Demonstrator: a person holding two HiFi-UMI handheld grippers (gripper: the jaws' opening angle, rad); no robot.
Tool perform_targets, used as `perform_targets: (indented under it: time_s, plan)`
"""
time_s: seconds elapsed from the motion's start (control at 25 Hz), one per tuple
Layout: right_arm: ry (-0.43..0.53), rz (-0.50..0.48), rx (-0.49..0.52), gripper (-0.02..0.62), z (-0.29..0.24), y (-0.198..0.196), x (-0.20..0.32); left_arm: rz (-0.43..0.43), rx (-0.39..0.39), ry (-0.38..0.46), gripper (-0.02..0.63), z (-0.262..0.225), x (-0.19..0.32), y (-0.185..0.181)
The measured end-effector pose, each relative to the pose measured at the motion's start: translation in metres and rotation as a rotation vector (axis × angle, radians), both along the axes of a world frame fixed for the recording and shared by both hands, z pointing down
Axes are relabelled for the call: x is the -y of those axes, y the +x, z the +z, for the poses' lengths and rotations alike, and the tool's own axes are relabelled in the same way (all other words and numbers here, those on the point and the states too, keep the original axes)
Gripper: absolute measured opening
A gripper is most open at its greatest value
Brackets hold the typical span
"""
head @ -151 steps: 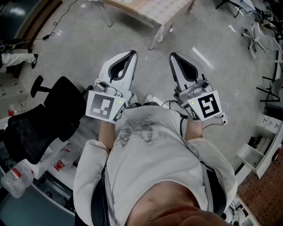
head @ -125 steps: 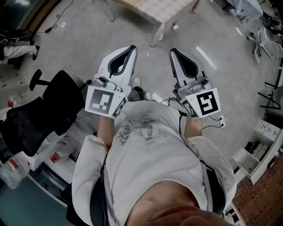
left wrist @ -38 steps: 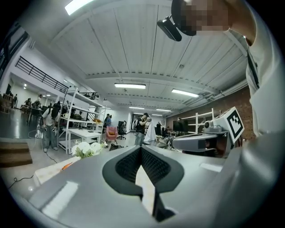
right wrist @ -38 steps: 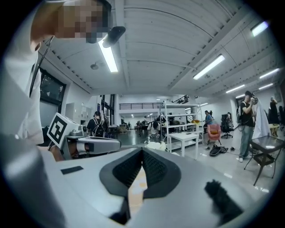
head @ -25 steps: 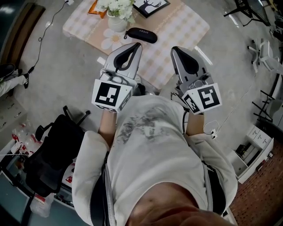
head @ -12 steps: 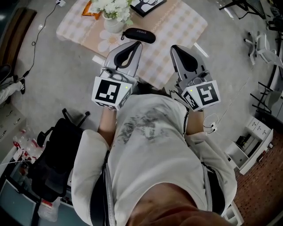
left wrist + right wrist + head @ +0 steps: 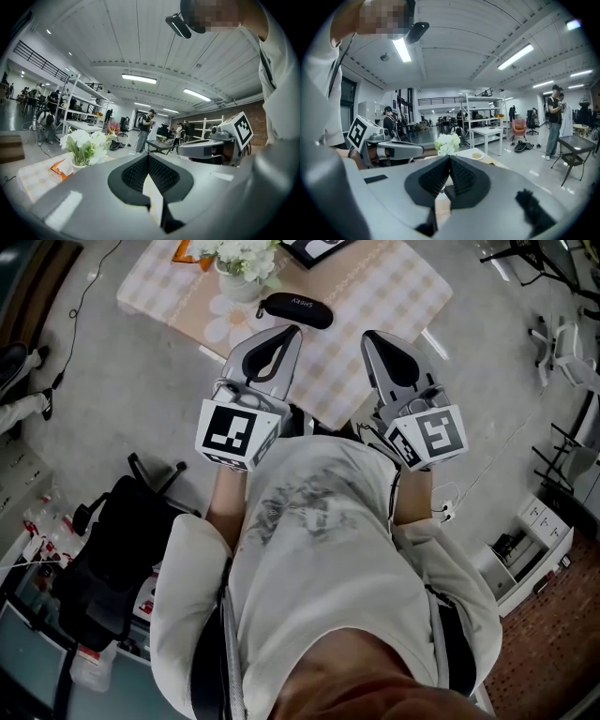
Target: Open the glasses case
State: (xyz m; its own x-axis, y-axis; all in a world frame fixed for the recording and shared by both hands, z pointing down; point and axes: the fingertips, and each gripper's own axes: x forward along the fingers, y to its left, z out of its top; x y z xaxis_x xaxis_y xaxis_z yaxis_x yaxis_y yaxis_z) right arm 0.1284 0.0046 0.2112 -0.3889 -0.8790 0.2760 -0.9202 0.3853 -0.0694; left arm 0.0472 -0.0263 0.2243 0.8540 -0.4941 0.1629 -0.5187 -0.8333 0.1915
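Note:
The black glasses case (image 7: 295, 308) lies shut on the checked tablecloth of a low table (image 7: 394, 287), to the right of a vase of white flowers (image 7: 242, 263). My left gripper (image 7: 289, 331) is held just short of the case, its tip over the table's near part, jaws shut with nothing in them. The right gripper (image 7: 368, 336) hovers beside it to the right, also shut and empty. In the left gripper view the shut left gripper (image 7: 148, 155) points past the flowers (image 7: 86, 143); the case is hidden there. The right gripper (image 7: 450, 159) faces the flowers (image 7: 447, 142).
A picture frame (image 7: 314, 247) and an orange packet (image 7: 185, 251) lie on the table's far part. A black office chair (image 7: 108, 554) stands at my left, white shelving (image 7: 525, 540) at the right. People (image 7: 143, 131) stand farther back in the room.
I have walked up to the table: it and the case came into view and now lie close under the gripper tips. Both grippers sank slightly and stayed shut.

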Motion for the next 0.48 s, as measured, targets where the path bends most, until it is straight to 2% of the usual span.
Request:
perform_targets:
  time_s: [0.48]
  plan:
    - [-0.061, -0.046, 0.031, 0.015, 0.034, 0.018, 0.022, -0.04, 0.037, -0.069, 0.005, 0.037, 0.016, 0.021]
